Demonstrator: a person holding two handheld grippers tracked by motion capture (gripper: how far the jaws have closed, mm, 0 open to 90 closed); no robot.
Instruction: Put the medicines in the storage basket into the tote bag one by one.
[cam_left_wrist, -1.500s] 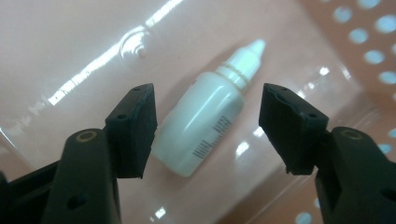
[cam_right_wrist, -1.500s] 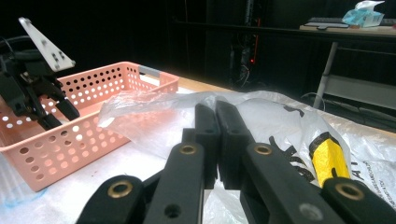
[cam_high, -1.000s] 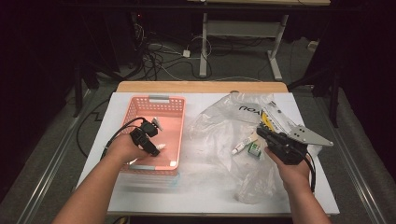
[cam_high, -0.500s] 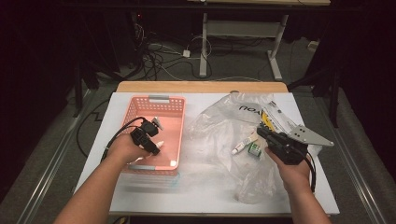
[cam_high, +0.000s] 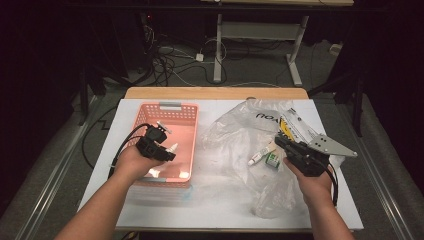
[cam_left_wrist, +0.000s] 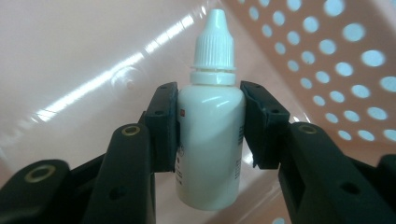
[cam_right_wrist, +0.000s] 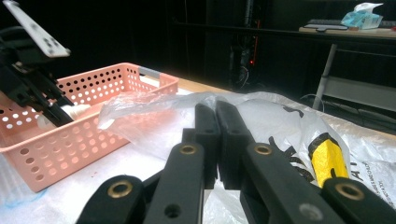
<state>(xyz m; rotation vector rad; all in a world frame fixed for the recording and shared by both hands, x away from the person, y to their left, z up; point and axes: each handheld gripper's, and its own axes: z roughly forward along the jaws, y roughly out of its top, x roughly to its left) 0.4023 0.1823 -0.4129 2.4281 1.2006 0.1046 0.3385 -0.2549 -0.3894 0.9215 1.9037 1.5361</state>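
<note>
Over the pink basket (cam_high: 182, 117), the left gripper (cam_high: 170, 152) clamps a white dropper bottle (cam_left_wrist: 210, 126), its jaws just tightened. At three o'clock, the right gripper (cam_high: 280, 142) rests clenched empty on the plastic bag (cam_high: 235, 130).

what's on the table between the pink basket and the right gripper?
High view: the crumpled clear plastic bag, with a small white tube and a small green-labelled box beside the right gripper.
</note>
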